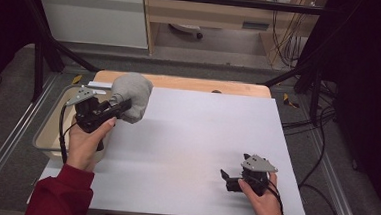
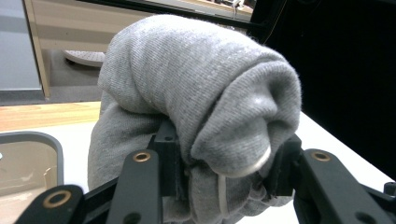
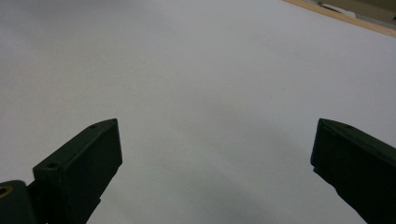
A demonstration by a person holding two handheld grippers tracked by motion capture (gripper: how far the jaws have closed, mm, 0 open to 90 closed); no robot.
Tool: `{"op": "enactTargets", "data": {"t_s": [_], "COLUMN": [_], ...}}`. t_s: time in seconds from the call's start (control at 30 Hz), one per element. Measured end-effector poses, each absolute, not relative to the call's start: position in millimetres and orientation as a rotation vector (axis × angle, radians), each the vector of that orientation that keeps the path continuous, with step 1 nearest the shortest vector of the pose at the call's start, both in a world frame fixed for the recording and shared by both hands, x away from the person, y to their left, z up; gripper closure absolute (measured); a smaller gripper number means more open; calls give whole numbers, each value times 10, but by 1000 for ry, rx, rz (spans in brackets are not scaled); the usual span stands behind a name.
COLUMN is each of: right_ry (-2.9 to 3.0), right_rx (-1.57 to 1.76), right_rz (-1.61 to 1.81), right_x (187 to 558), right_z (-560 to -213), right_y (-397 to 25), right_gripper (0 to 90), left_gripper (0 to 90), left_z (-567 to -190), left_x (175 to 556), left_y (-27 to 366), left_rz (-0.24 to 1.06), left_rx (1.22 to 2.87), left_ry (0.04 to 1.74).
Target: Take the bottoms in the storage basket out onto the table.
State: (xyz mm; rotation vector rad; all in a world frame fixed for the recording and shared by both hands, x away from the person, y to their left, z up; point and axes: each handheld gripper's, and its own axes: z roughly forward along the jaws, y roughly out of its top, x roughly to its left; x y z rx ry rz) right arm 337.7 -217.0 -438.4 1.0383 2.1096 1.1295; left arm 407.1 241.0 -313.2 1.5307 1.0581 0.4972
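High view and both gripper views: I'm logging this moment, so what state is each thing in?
Grey cloth: bunched up, lifted off the table, clamped in the left gripper.
Left gripper: shut on the grey cloth, held over the table's left edge.
Right gripper: open, holding nothing, low over the white sheet.
White sheet: lying flat, bare.
Bin: beside the table; contents unclear.
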Motion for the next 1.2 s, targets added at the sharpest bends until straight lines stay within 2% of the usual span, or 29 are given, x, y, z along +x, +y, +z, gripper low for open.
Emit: {"op": "enactTargets", "data": {"t_s": [1.2], "right_ry": [2118], "right_rx": [1031], "right_rz": [1126], "right_x": [3373], "right_z": [-4387], "right_y": [-2158], "right_gripper": [24], "left_gripper": [567], "left_z": [-3312], "left_x": [4108], "left_y": [2156], "left_rz": [491], "left_rx": [1580], "left_ry": [1034]}}
